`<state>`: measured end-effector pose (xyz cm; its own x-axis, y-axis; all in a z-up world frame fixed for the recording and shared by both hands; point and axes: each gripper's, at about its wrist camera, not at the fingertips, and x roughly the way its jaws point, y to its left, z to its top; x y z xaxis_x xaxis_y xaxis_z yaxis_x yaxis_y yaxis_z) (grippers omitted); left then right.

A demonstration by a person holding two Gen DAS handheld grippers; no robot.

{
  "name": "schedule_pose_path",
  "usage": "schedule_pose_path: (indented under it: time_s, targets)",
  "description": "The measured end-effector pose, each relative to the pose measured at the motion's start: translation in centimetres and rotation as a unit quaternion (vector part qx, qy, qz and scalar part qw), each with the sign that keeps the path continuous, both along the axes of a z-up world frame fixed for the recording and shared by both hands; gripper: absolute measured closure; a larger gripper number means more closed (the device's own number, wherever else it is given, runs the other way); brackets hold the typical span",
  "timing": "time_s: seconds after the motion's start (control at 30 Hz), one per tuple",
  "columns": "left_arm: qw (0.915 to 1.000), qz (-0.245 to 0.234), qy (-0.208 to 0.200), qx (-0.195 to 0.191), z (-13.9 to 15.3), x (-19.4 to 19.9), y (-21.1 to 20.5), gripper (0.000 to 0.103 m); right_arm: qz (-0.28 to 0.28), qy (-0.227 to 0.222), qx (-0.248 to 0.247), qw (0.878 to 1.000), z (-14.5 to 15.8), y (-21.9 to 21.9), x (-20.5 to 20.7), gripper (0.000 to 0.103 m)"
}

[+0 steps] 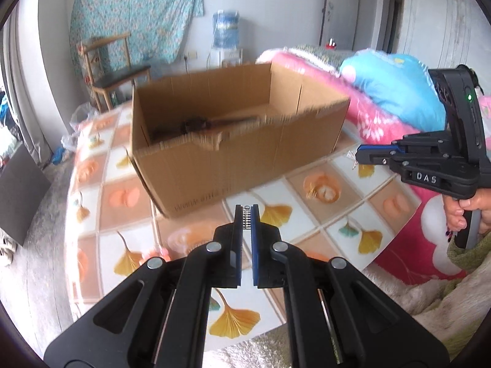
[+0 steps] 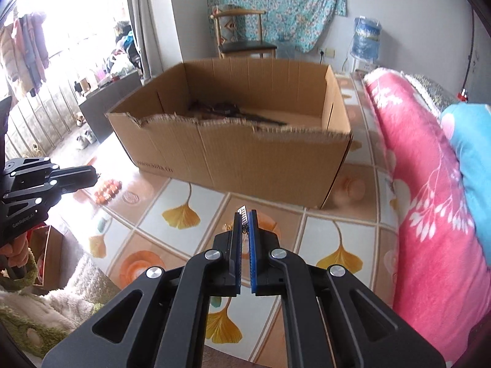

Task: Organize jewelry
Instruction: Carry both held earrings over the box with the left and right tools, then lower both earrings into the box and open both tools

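Your left gripper (image 1: 246, 211): jaws closed on a small silver toothed piece (image 1: 245, 217). Your right gripper (image 2: 244, 217): closed on a like piece (image 2: 243, 215) with a dark chain (image 2: 245, 230). Beneath: table (image 1: 343, 214), ginkgo-leaf tiled cloth; open cardboard box (image 1: 233, 153) holding dark items. Orange beads (image 2: 106, 190) near the table's left edge. Room: wooden chair (image 1: 107, 67), water dispenser (image 1: 226, 30), pink bedding (image 2: 426, 202).

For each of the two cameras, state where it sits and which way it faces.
Left wrist: on the left tool, aimed down-forward at the cardboard box; right tool and hand at right.
Right wrist: on the right tool, facing the same box; left tool at left edge.
Shared: box, ginkgo-print table, pink quilt, wooden chair.
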<state>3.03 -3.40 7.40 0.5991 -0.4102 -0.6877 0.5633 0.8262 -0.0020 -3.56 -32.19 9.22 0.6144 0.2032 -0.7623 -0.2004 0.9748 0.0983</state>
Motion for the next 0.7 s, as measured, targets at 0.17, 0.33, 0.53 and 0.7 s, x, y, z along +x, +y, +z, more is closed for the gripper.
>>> schedule_pose_path:
  time_s: [0.17, 0.33, 0.53, 0.7]
  targets:
    - [0.998, -0.023, -0.055, -0.022, 4.4, 0.6, -0.6, 0.099, 0.016, -0.056, -0.006, 0.998, 4.1, 0.2, 0.2, 0.099]
    - [0.9948, -0.049, -0.084, -0.033, 7.5, 3.8, -2.5, 0.099, 0.051, -0.113, -0.017, 0.992, 7.8, 0.3, 2.6, 0.099]
    - [0.9955, -0.073, 0.045, -0.04, 5.8, 11.9, -6.4, 0.099, 0.099, -0.051, 0.027, 0.993, 7.2, -0.7, 10.5, 0.099]
    - [0.9848, -0.071, 0.157, -0.021, 1.3, 17.2, -9.4, 0.099, 0.103, 0.034, 0.029, 0.994, 3.9, -0.9, 15.7, 0.099]
